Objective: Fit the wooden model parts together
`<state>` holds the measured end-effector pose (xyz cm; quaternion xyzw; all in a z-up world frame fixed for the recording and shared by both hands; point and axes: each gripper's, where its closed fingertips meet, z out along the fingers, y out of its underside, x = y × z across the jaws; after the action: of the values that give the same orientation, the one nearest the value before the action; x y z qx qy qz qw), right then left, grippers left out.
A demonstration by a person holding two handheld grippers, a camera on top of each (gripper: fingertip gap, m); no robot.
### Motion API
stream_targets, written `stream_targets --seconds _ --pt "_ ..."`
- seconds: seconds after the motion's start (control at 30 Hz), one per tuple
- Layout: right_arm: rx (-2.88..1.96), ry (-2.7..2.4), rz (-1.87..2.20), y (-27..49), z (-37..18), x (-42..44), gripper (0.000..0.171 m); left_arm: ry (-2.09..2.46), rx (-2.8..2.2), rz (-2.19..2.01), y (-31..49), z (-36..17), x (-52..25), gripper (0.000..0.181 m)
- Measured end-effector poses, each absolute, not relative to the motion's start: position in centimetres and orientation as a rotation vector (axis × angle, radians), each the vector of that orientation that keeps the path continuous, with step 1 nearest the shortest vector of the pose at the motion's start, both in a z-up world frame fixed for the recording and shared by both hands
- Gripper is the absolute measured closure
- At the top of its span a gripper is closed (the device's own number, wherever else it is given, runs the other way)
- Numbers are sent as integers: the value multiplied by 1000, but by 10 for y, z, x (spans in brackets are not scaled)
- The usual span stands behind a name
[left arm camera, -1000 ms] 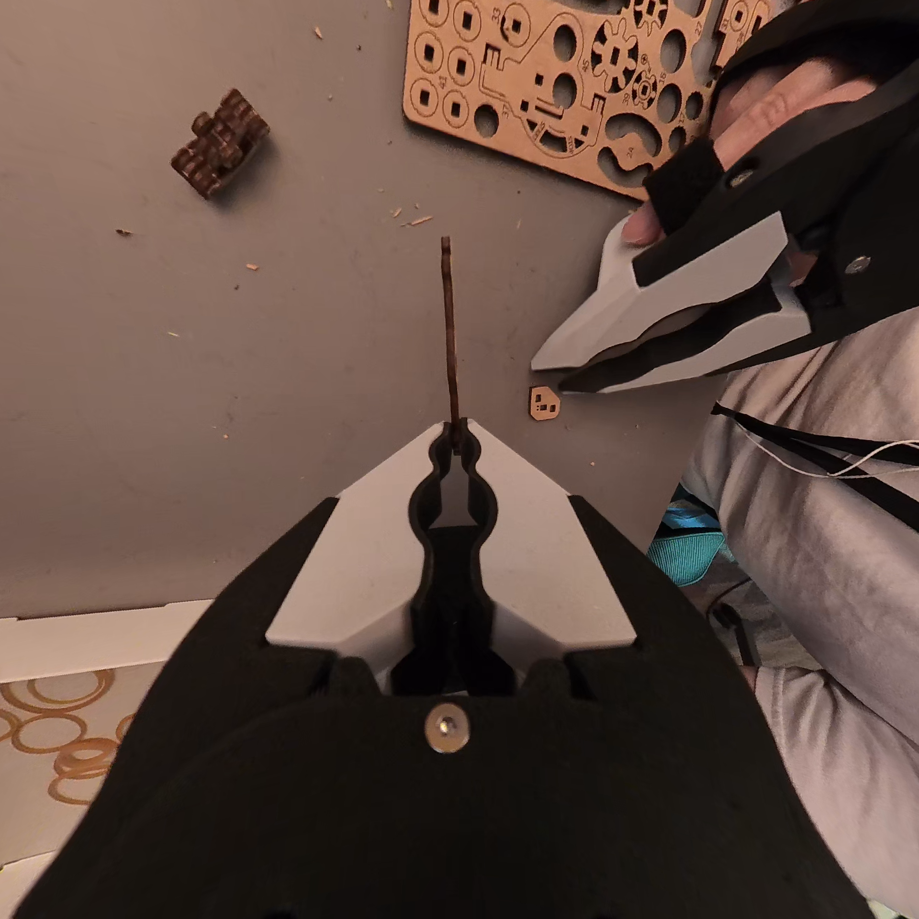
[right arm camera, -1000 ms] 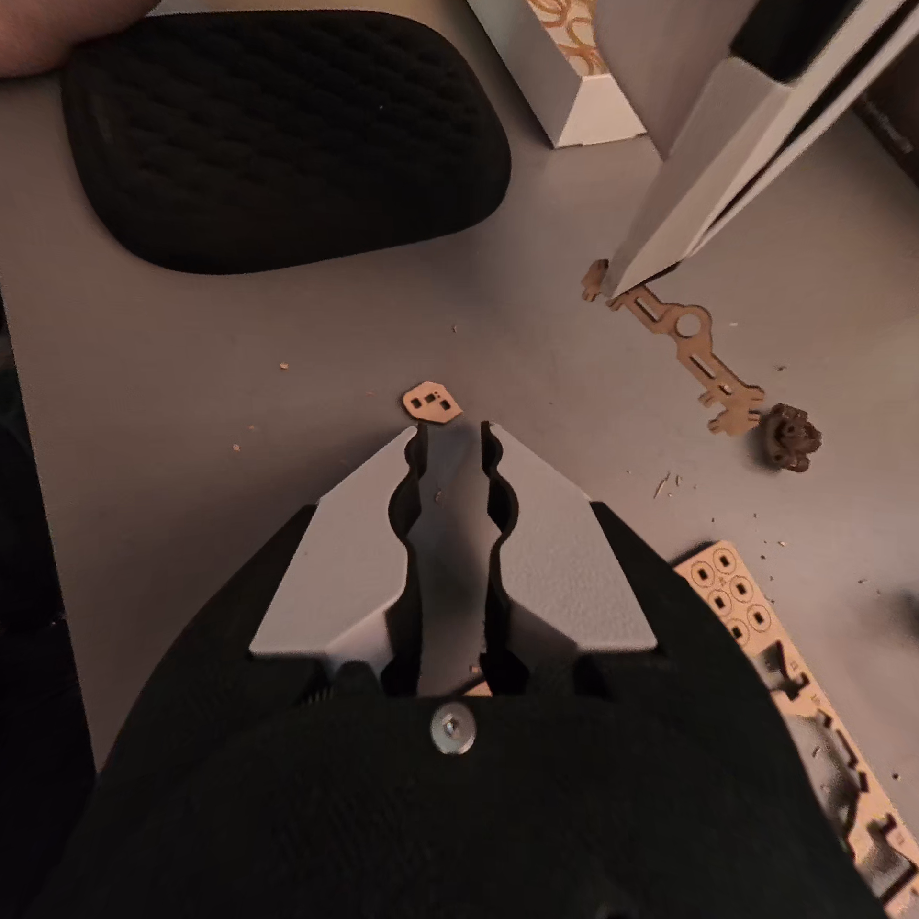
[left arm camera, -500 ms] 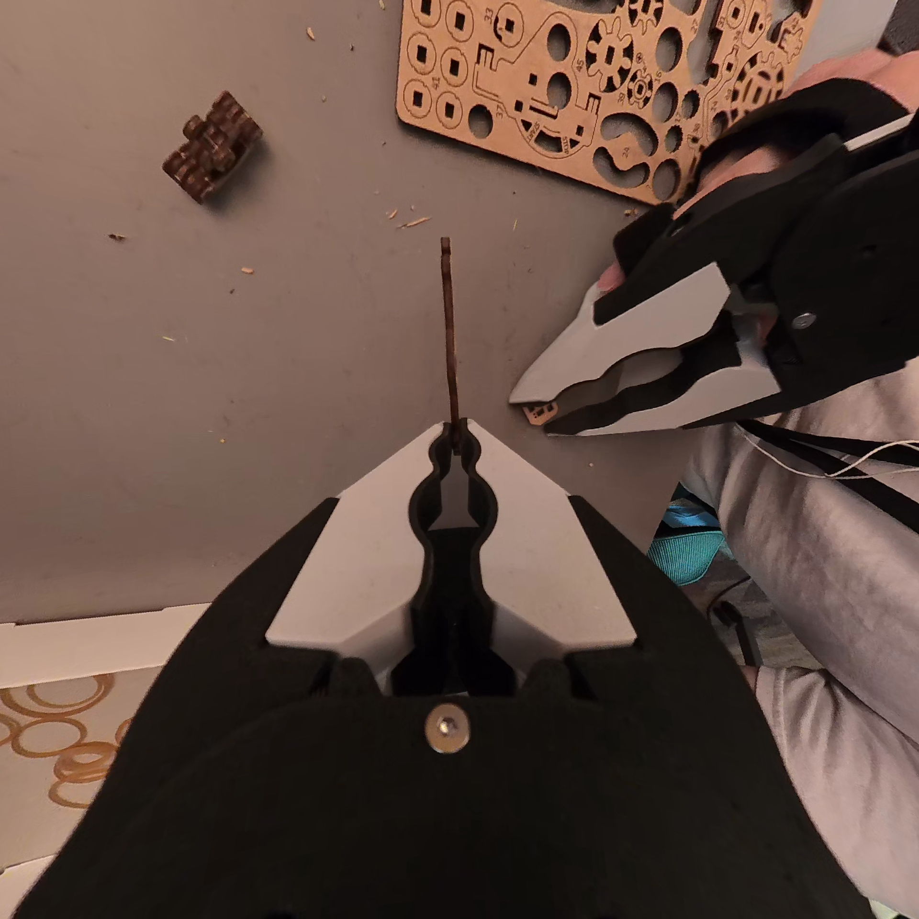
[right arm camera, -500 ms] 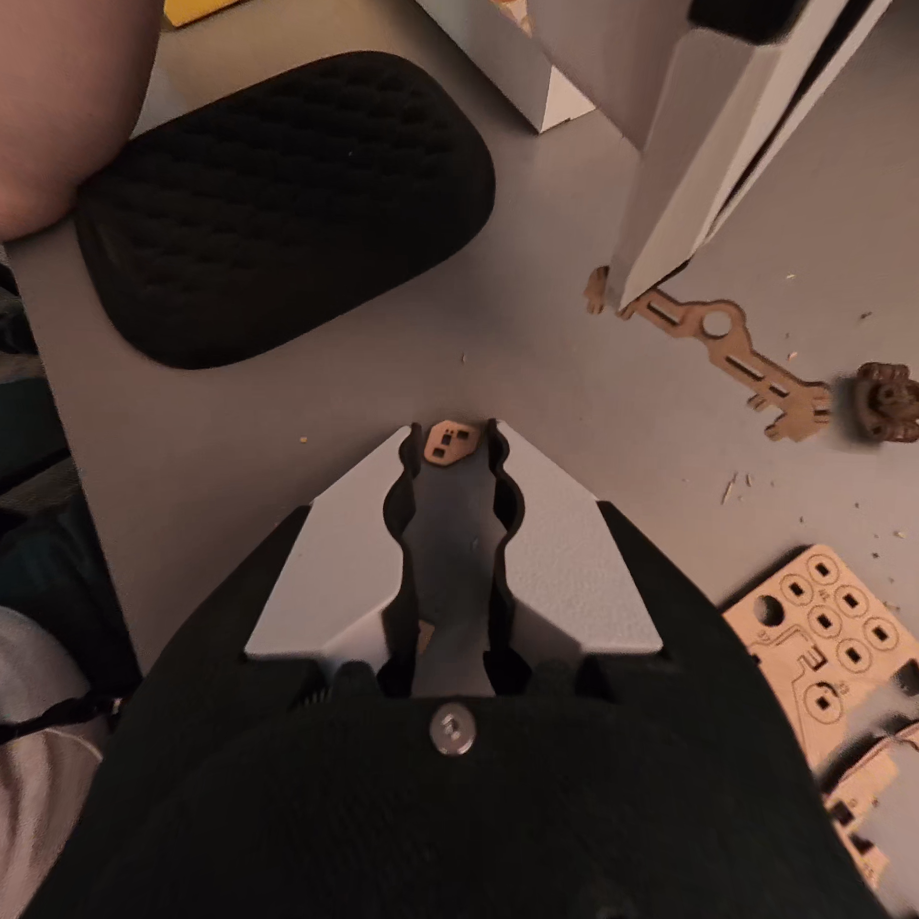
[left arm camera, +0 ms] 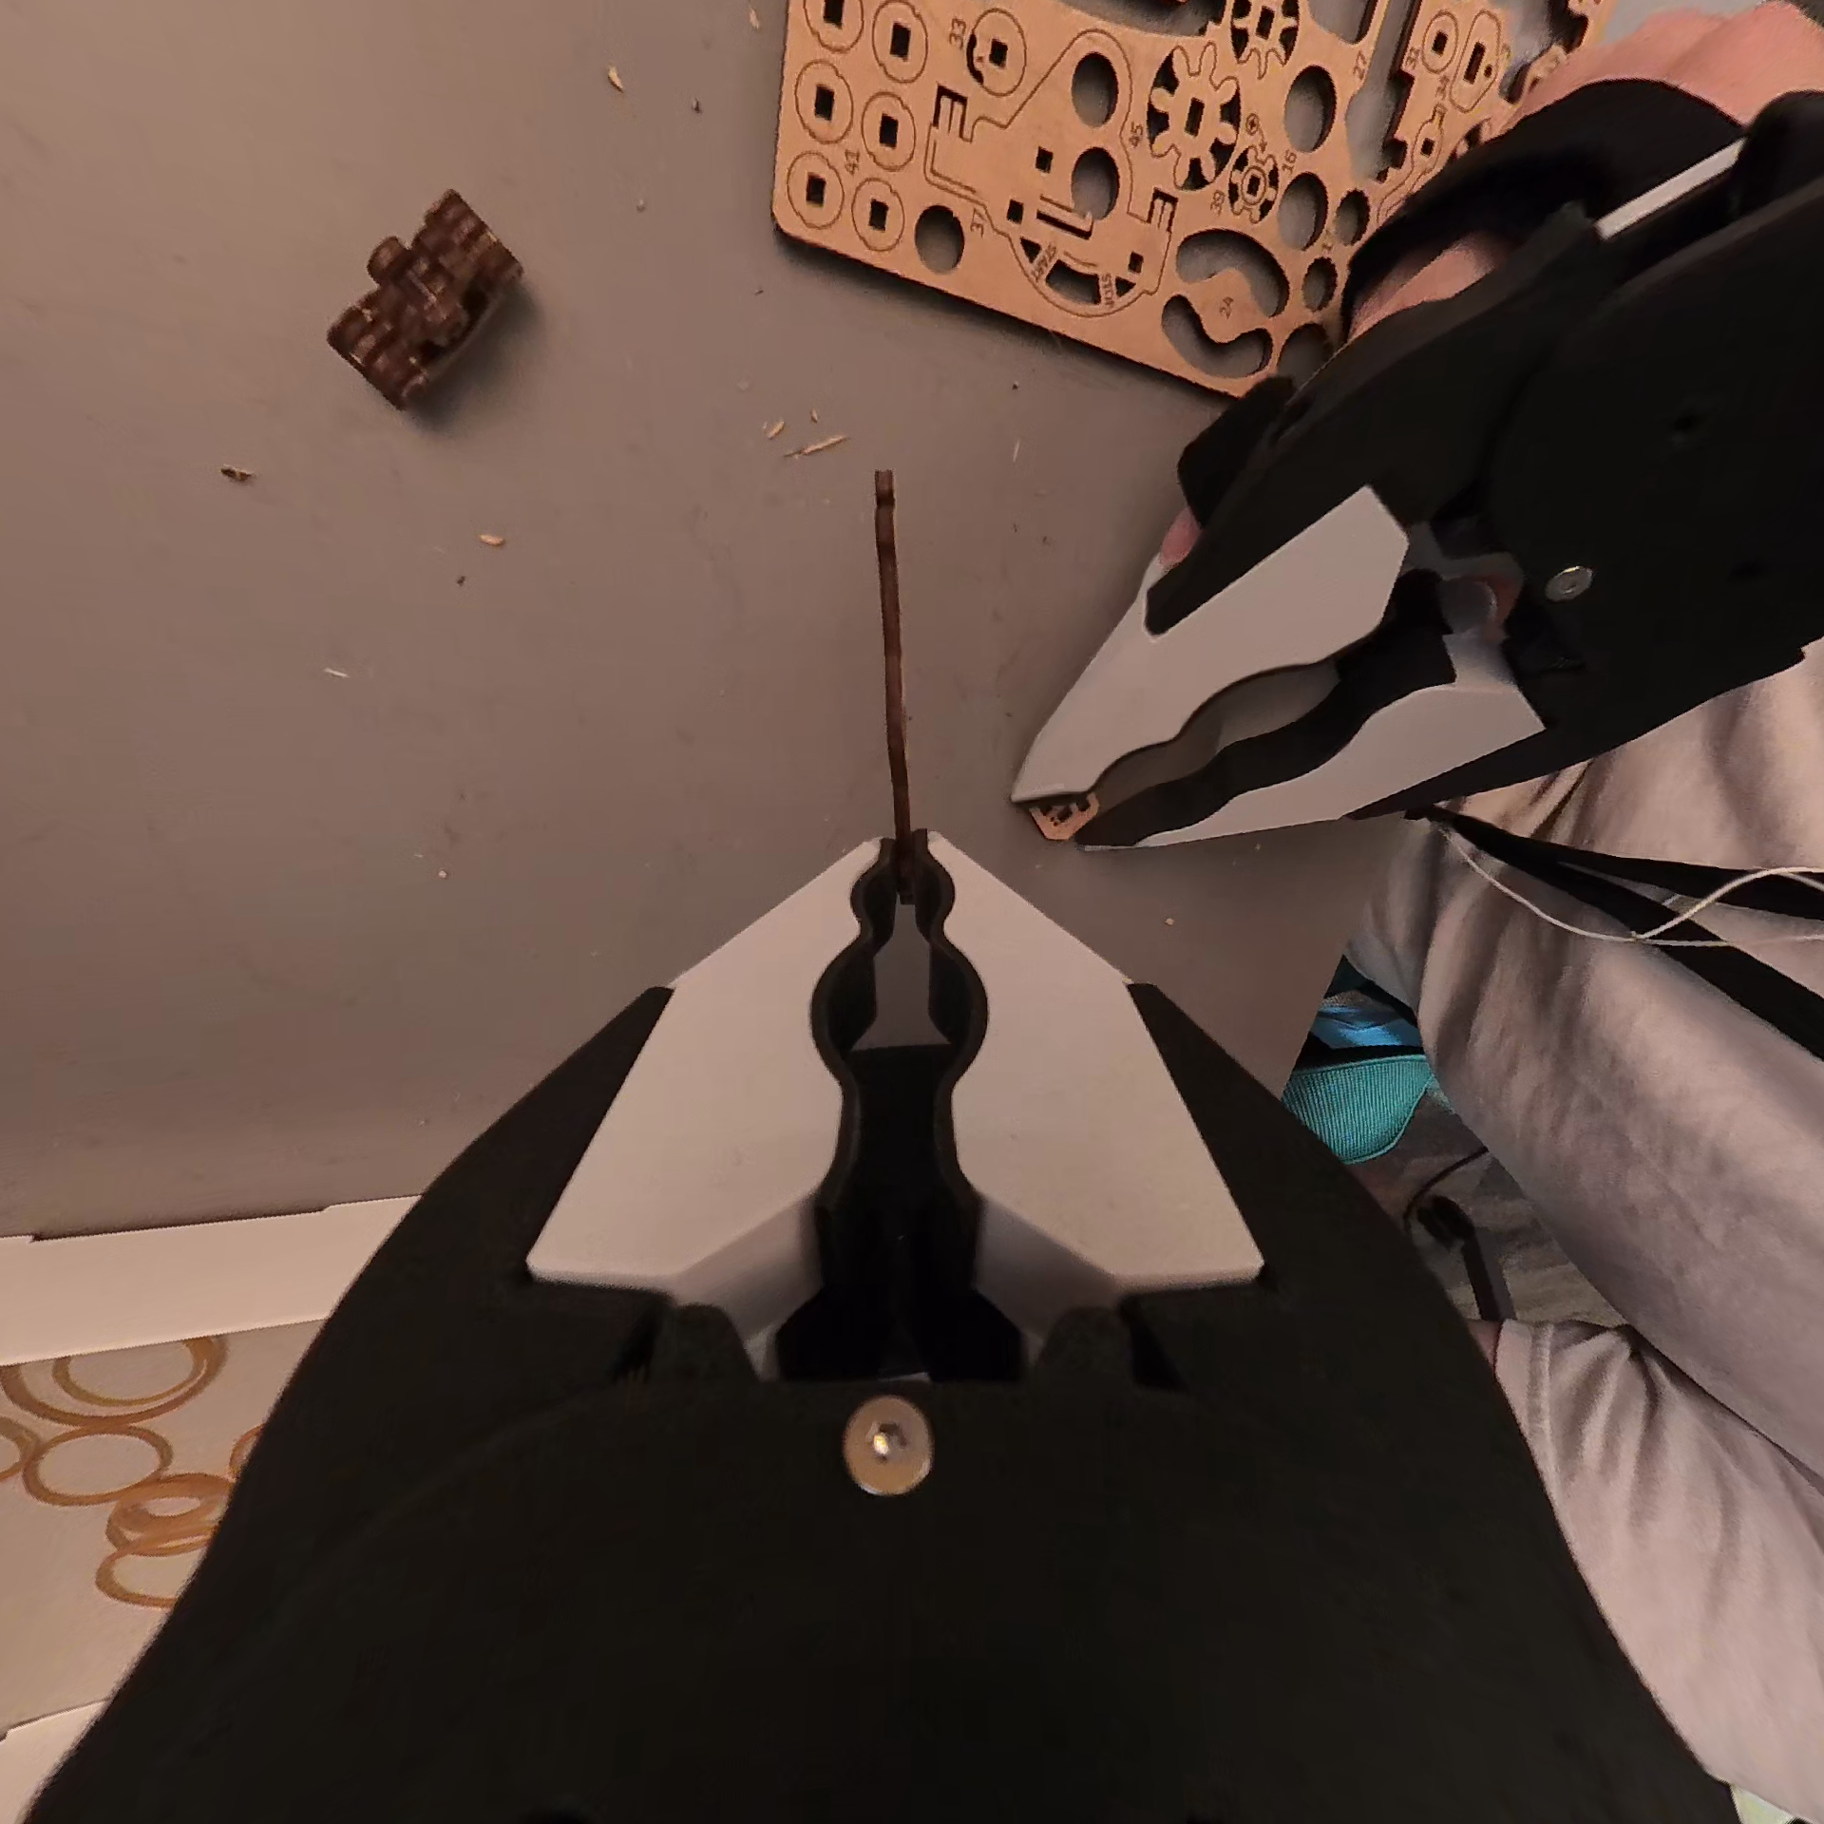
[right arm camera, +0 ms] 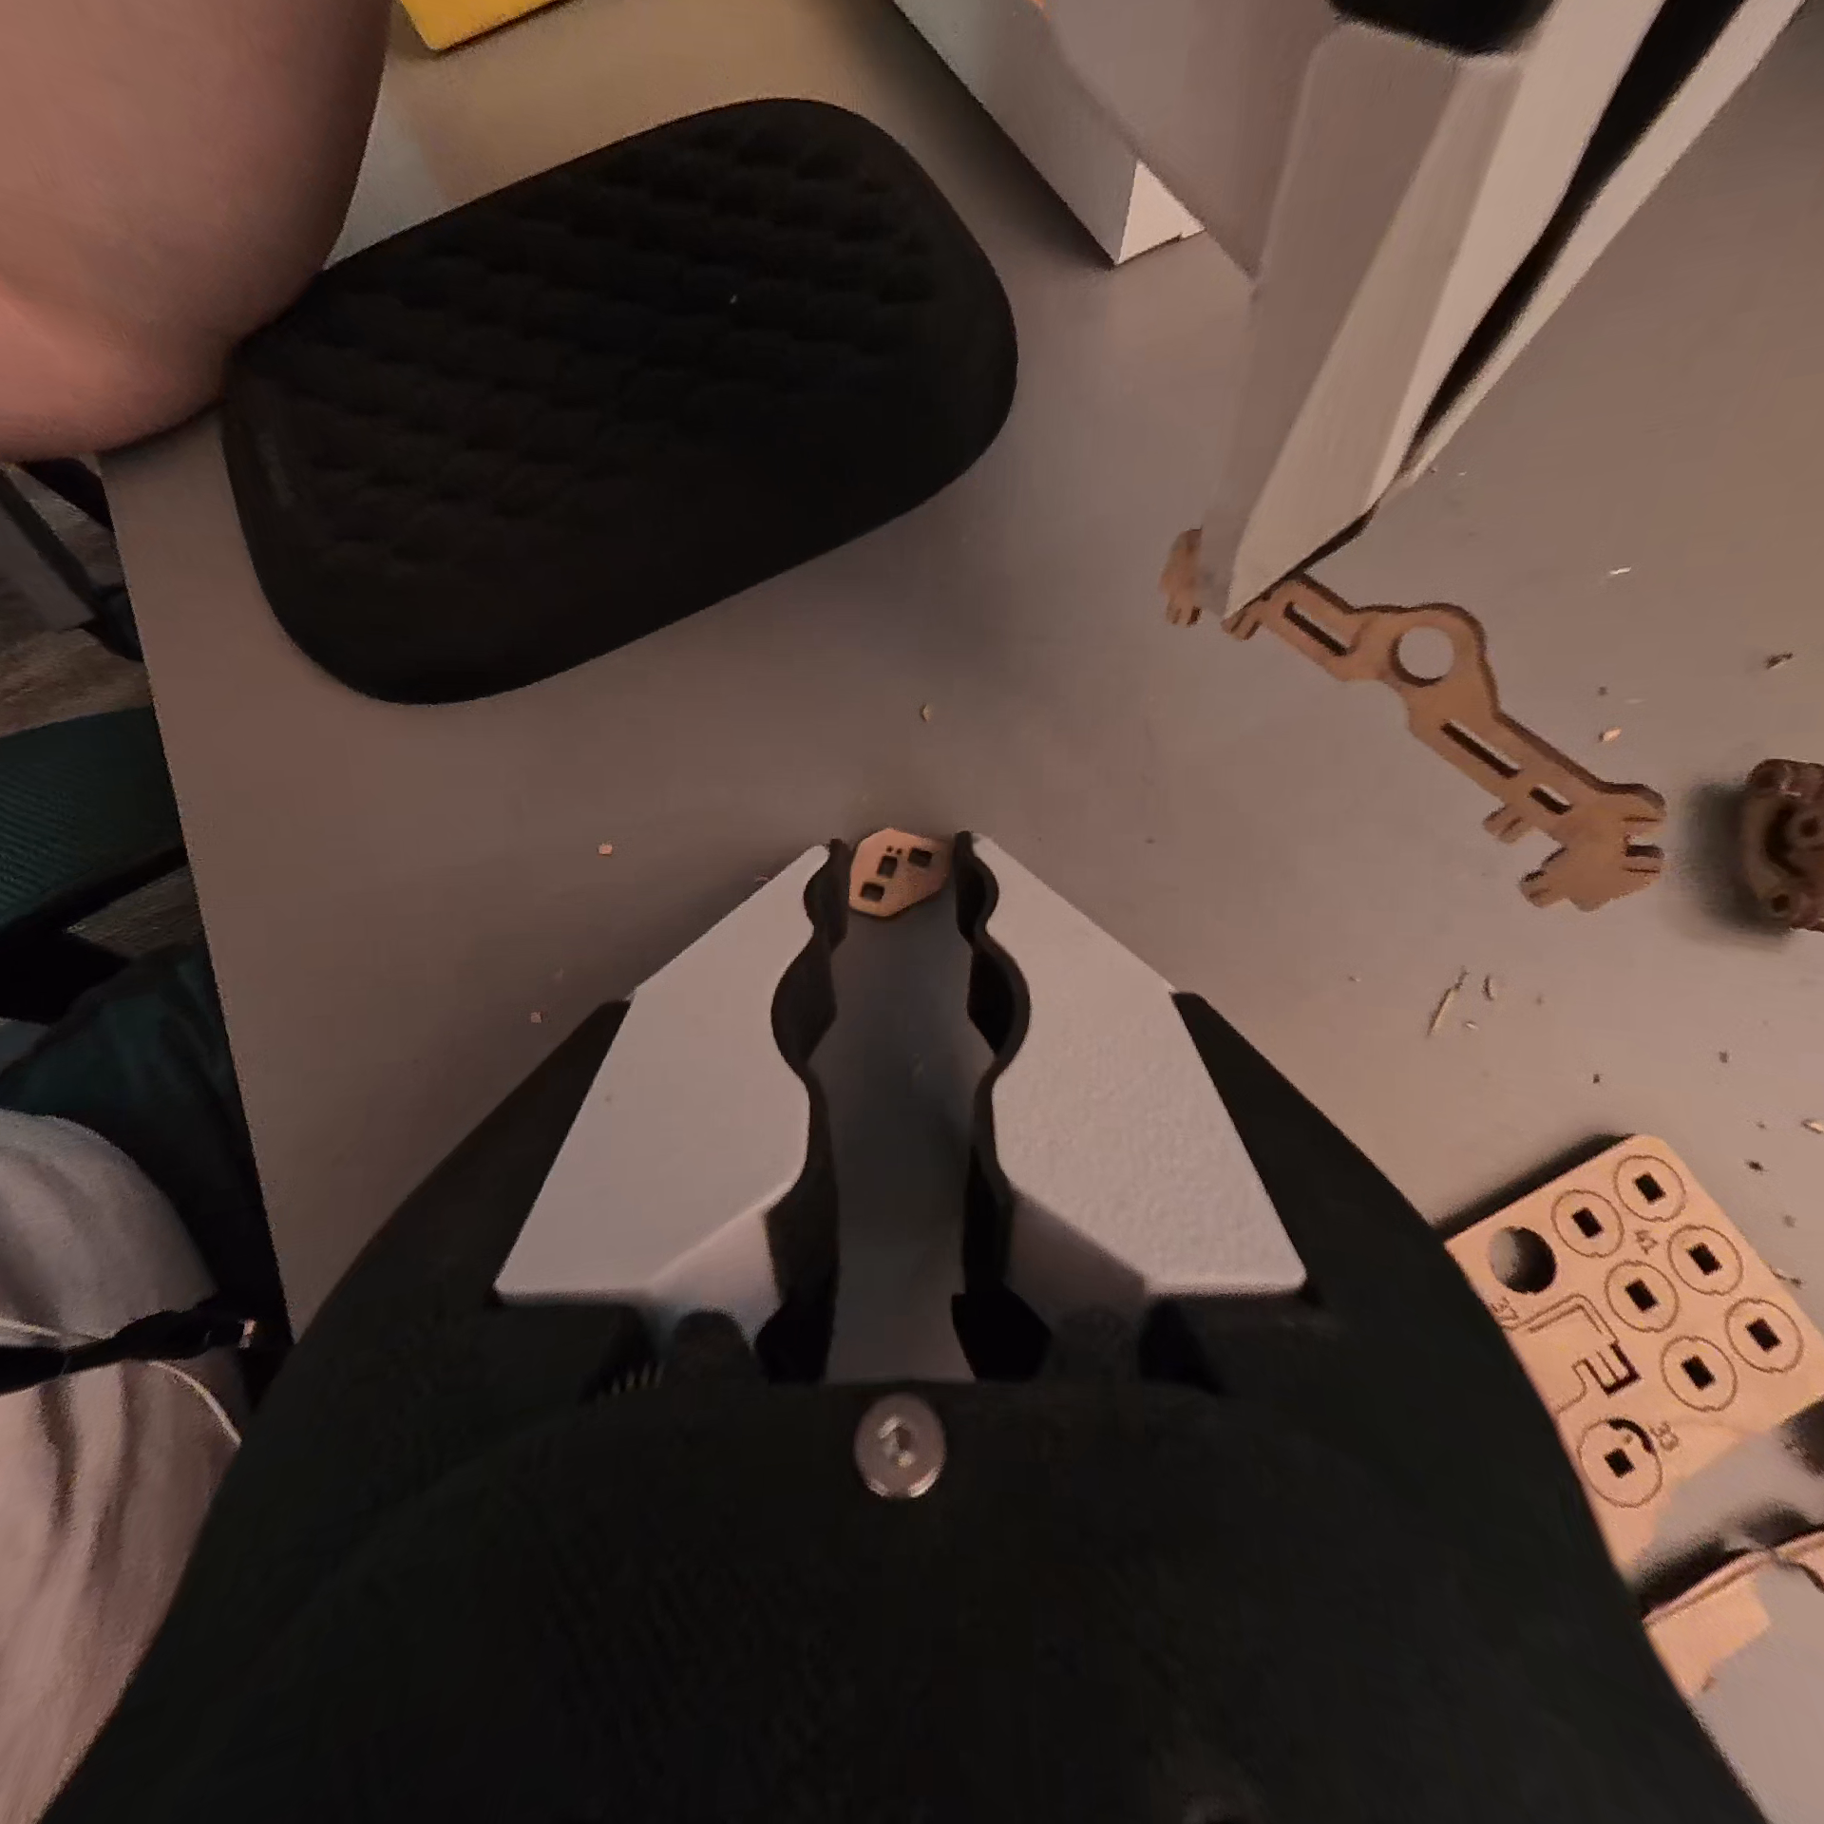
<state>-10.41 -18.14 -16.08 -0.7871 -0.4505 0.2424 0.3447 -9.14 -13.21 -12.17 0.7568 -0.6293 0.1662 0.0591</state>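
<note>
Two grippers are in view, one per hand. The left gripper (left arm camera: 903, 857) has its fingertips pressed on one long flat wooden strip (right arm camera: 1421, 661), holding it by one end; in the left wrist view the strip (left arm camera: 893, 651) shows edge-on, and in the right wrist view its face shows slots and one round hole. Whether the strip touches the grey table (left arm camera: 494, 790) cannot be told.

The right gripper (right arm camera: 896, 857) is spread, with one small flat wooden piece (right arm camera: 898, 874) lying between its fingertips near the table's front edge. Whether the fingertips touch the piece cannot be told. From the left wrist view the same gripper (left arm camera: 1061, 809) shows a gap along its fingers, the piece (left arm camera: 1061, 817) at their tips.

One dark toothed wooden block (left arm camera: 426, 296) lies well apart to the far left. One cut-out wooden parts sheet (left arm camera: 1086, 148) lies at the far side; it bears small engraved numbers. Loose wood splinters are scattered over the table. One black padded rest (right arm camera: 612, 395) and one white box (left arm camera: 148, 1273) with a ring pattern are present.
</note>
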Motion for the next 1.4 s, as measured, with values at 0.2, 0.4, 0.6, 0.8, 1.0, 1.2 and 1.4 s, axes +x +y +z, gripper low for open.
stream_targets --seconds 0.2,0.4,0.6,0.8,1.0,1.2,1.4 --pt "-2015 -1184 593 -181 -160 -103 151 -1893 2304 509 -131 -122 -93 180" --pt "-2036 -1056 474 -164 -158 -82 151 -1888 2297 505 -132 -124 -93 180" --pt "-2098 -901 419 -147 -158 -67 151 -1882 2293 499 -132 -127 -93 180" --pt "-2125 -881 420 -144 -160 -66 151 -1874 2300 498 -131 -127 -95 180" --pt "-2123 -879 433 -146 -159 -67 144 -1872 2295 497 -132 -128 -95 180" --pt "-2045 -973 465 -155 -145 -63 140 -1874 2288 494 -132 -129 -96 180" --pt "-1866 -1326 427 -163 -141 -53 140 -1872 2293 492 -131 -129 -97 180"
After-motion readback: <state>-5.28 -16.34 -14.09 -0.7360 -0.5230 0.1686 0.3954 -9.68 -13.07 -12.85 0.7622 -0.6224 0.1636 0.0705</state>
